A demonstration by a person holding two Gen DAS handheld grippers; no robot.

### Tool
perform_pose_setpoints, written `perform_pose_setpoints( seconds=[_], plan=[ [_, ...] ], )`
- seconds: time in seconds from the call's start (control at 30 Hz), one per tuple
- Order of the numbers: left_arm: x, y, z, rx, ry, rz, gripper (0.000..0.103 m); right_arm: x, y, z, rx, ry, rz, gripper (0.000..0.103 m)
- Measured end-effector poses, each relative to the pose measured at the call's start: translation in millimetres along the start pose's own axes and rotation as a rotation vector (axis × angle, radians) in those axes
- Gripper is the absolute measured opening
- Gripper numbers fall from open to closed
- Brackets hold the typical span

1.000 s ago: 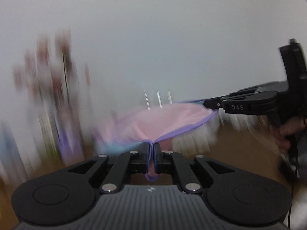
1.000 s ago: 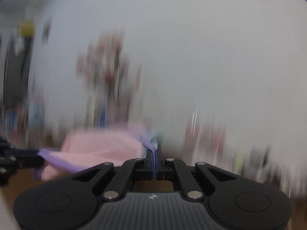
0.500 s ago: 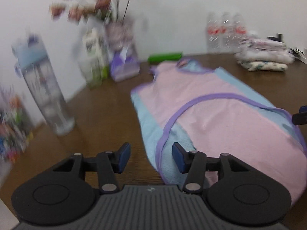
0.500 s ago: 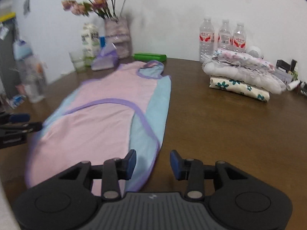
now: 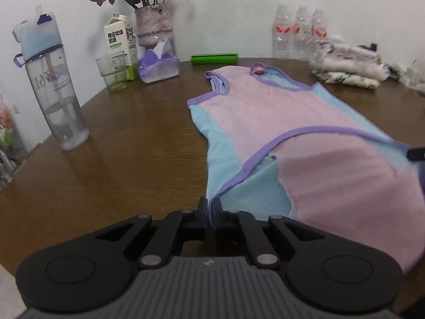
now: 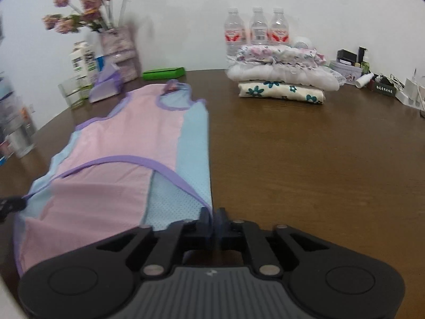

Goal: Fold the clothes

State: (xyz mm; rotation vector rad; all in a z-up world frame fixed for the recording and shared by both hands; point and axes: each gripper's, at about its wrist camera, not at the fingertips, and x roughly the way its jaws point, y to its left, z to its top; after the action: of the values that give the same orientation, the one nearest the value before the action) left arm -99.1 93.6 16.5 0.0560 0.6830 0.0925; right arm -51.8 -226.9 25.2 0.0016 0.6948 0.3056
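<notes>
The pink-and-blue garment [image 5: 279, 133] lay flat along the brown desk [image 5: 119, 146]. The left claw [image 5: 210, 208] and right claw [image 6: 214, 216] were each closed on a near hem corner, likely to carry the hem toward the neckline. Folded clothes [image 6: 281, 79] and 3 bottles [image 6: 256, 30] stood by the white wall.
</notes>
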Motion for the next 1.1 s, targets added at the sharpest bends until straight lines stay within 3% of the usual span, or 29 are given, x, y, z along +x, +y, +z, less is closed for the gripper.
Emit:
perform_pose_setpoints(
  seconds=[0.03, 0.1, 0.23, 0.33, 0.37, 0.4, 0.57, 0.67, 0.73, 0.8, 0.83, 0.9, 0.93, 1.03, 1.1],
  plan=[
    [-2, 1, 2, -0.002, -0.003, -0.021, 0.010, -6, 1, 2, -0.038, -0.025, 0.015, 0.027],
    [0, 0, 9, 0.026, -0.020, -0.058, 0.017, -14, 4, 6, -0.114, -0.063, 0.042, 0.032],
    [19, -18, 13, 0.200, 0.008, -0.014, 0.018, 14, 15, 16, -0.235, 0.001, 0.056, 0.025],
    [20, -22, 10, 0.233, 0.013, -0.017, 0.011, 25, 17, 15, -0.259, 0.028, 0.075, 0.024],
    [20, -24, 9, 0.241, 0.012, -0.007, 0.004, 26, 16, 14, -0.254, 0.024, 0.082, 0.019],
    [20, -25, 9, 0.247, 0.009, 0.002, 0.003, 27, 15, 13, -0.248, 0.021, 0.090, 0.000],
    [-7, -22, 12, 0.218, -0.055, -0.006, 0.002, -7, 2, 17, -0.168, -0.037, 0.109, 0.000],
    [-9, -25, -2, 0.232, -0.006, -0.044, 0.003, -19, -2, 1, -0.184, 0.023, 0.097, 0.000],
    [-7, -25, -10, 0.220, 0.027, -0.078, 0.004, -19, -5, -9, -0.184, 0.065, 0.102, 0.005],
    [-21, -12, -5, 0.174, 0.013, -0.159, 0.008, -32, -14, -6, -0.143, 0.027, 0.135, 0.016],
    [-27, -2, 3, 0.140, -0.012, -0.186, 0.014, -39, -19, 0, -0.122, -0.008, 0.155, 0.031],
    [-29, 18, 29, 0.092, -0.057, -0.178, 0.032, -40, -29, 18, -0.091, -0.068, 0.160, 0.045],
    [-18, 26, 45, 0.076, -0.069, -0.159, 0.042, -34, -32, 27, -0.082, -0.082, 0.154, 0.044],
    [39, 39, 96, 0.018, -0.081, -0.123, 0.040, 6, -29, 50, -0.079, -0.053, 0.138, 0.044],
    [82, 34, 126, 0.017, -0.053, -0.185, 0.047, 32, -28, 65, -0.078, -0.034, 0.127, 0.044]
  ],
)
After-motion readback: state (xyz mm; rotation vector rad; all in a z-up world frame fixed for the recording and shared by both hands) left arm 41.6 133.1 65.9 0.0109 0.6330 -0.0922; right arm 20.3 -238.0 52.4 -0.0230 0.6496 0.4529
